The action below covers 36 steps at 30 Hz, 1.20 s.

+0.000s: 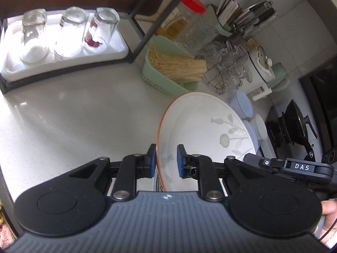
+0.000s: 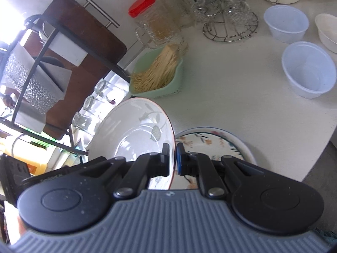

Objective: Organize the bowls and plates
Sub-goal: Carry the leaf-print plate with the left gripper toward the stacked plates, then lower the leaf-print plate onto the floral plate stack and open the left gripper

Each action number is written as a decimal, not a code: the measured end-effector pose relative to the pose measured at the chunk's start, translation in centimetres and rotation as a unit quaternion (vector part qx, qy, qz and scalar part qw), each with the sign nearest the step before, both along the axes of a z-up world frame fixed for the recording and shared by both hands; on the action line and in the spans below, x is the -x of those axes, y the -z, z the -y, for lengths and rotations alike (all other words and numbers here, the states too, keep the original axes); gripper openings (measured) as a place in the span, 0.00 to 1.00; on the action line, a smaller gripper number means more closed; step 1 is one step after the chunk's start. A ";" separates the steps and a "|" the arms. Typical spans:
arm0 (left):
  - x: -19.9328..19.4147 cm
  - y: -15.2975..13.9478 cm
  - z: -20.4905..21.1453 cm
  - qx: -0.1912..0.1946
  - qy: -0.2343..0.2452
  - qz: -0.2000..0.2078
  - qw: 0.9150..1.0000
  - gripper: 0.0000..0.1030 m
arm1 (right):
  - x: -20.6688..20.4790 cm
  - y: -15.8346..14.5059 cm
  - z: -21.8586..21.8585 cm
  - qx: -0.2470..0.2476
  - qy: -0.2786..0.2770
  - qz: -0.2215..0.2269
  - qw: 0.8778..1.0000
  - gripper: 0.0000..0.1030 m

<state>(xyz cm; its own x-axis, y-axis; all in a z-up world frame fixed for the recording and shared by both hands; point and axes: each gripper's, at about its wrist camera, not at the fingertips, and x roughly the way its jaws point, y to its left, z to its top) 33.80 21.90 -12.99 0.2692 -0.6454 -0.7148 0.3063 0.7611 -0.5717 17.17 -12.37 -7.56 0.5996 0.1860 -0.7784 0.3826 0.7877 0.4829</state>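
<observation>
The left tool (image 1: 166, 160) straddles the orange rim of a white leaf-patterned plate (image 1: 202, 122), one blue pad outside the rim and one inside; the jaws stand at a middling gap, and the inner pad looks clear of the plate, so no firm grip shows. The right tool (image 2: 172, 160) is pinched narrowly on the opposite edge of that same plate, seen from its own camera as the tilted plate (image 2: 130, 130), with the rim caught between its pads. The plate is held up at a steep tilt above the pale speckled table (image 1: 73, 109).

Just beneath and beside it, a second plate with a flower pattern (image 2: 221, 139) lies flat on the table near its front edge. Further back on the right stand two translucent plastic bowls (image 2: 307, 69) and a white bowl (image 2: 328, 31) (only partly in view at the frame edge).

A green basket of dry noodles (image 1: 168, 67) sits near the middle of the table, with a red-lidded glass jar (image 1: 189, 21) behind it and a wire rack of glass cups (image 2: 229, 14) beside that. On the left, a white tray (image 1: 63, 59) in a black frame carries three upturned glasses (image 1: 67, 33).
</observation>
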 end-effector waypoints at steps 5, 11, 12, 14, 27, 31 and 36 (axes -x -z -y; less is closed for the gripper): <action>1.1 1.2 1.8 -0.010 -0.001 -0.009 1.000 0.20 | 1.0 1.4 1.2 0.007 -0.010 -0.016 1.000 0.09; 3.0 2.4 3.2 -0.047 -0.017 -0.015 0.999 0.20 | 1.5 4.1 2.5 -0.013 -0.034 -0.029 0.999 0.09; 3.4 2.6 3.3 -0.053 -0.021 -0.017 0.998 0.20 | 1.6 4.7 2.6 -0.018 -0.040 -0.032 0.999 0.09; 4.1 2.8 3.5 -0.067 -0.027 -0.020 0.997 0.20 | 1.6 5.7 2.8 -0.026 -0.051 -0.039 0.998 0.09; 5.9 2.6 5.5 -0.144 -0.042 -0.021 0.988 0.21 | 0.9 8.3 3.5 -0.039 -0.104 -0.047 0.993 0.10; 6.2 2.8 5.7 -0.156 -0.055 -0.026 0.986 0.21 | 0.6 8.5 3.4 -0.031 -0.122 -0.044 0.991 0.10; 6.6 2.6 5.9 -0.162 -0.066 -0.028 0.984 0.21 | 0.3 9.0 3.7 -0.043 -0.121 -0.053 0.990 0.11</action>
